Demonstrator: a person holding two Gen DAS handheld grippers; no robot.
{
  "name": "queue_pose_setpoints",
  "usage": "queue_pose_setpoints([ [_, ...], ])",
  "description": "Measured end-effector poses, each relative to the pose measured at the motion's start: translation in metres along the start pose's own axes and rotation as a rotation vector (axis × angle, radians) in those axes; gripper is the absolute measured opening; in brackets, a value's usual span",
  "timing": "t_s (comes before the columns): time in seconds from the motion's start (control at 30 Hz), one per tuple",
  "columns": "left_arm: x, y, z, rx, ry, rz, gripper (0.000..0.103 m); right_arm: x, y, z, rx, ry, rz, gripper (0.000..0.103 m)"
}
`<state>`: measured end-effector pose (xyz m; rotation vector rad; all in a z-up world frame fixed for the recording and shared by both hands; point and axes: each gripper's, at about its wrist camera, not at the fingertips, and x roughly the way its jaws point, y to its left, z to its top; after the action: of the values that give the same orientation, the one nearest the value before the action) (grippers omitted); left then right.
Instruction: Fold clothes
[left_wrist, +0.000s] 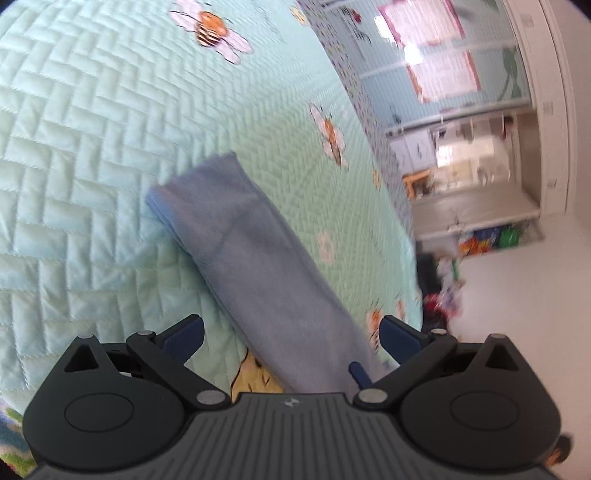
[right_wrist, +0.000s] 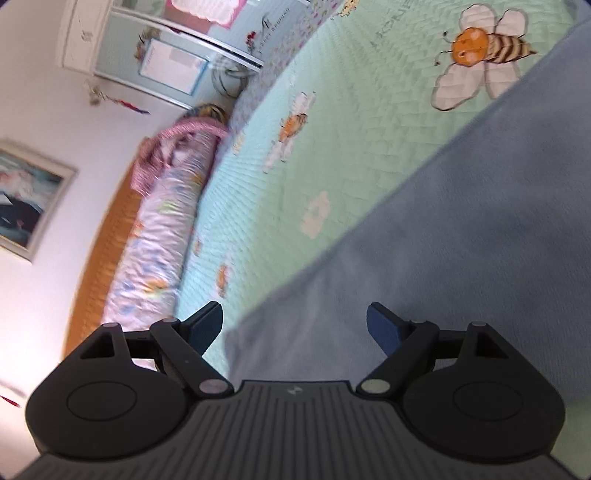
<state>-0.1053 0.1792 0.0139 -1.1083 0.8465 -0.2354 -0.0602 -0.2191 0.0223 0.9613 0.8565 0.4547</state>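
**Both claws spread over the folded garment**

Grey-blue soft fabric garment (left_wrist: 255, 258), folded into a long strip, lies on the mint quilted bee-print bedspread (left_wrist: 81, 155) nr its edge. Left gripper (left_wrist: 291, 336) & right gripper (right_wrist: 294, 325) wide apart, holding nothing, prob. lined up for the next fold.

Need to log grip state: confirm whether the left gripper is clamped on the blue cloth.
No. The left gripper has its jaws spread wide, with the blue cloth lying loose between them on the quilt.
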Motion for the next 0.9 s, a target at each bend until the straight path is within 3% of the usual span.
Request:
queue_pose_setpoints([
  [0.13, -0.003, 0.009, 0.009, -0.068, -0.052, -0.079, 0.103, 0.022, 0.005, 0.009, 0.004, 0.023, 0.067, 0.086],
  [0.27, 0.002, 0.022, 0.012, -0.134, -0.069, -0.054, 0.103, 0.034, -0.008, 0.01, 0.004, 0.061, 0.057, 0.084],
  [0.3, 0.004, 0.024, 0.012, -0.14, -0.076, -0.04, 0.103, 0.033, -0.015, 0.01, -0.017, 0.06, 0.012, 0.067],
  [0.37, 0.003, 0.024, 0.012, -0.135, -0.094, -0.032, 0.103, 0.026, -0.026, 0.012, -0.033, 0.048, -0.016, 0.047],
  [0.43, 0.001, 0.024, 0.011, -0.124, -0.114, -0.023, 0.103, 0.016, -0.028, 0.014, -0.033, 0.029, -0.011, 0.049],
  [0.57, 0.002, 0.024, 0.012, -0.121, -0.135, -0.014, 0.103, -0.003, -0.025, 0.014, -0.063, -0.009, -0.026, 0.067],
  [0.9, 0.031, 0.022, 0.02, 0.02, -0.208, -0.057, 0.103, -0.014, -0.03, 0.006, -0.058, -0.006, -0.019, 0.067],
])
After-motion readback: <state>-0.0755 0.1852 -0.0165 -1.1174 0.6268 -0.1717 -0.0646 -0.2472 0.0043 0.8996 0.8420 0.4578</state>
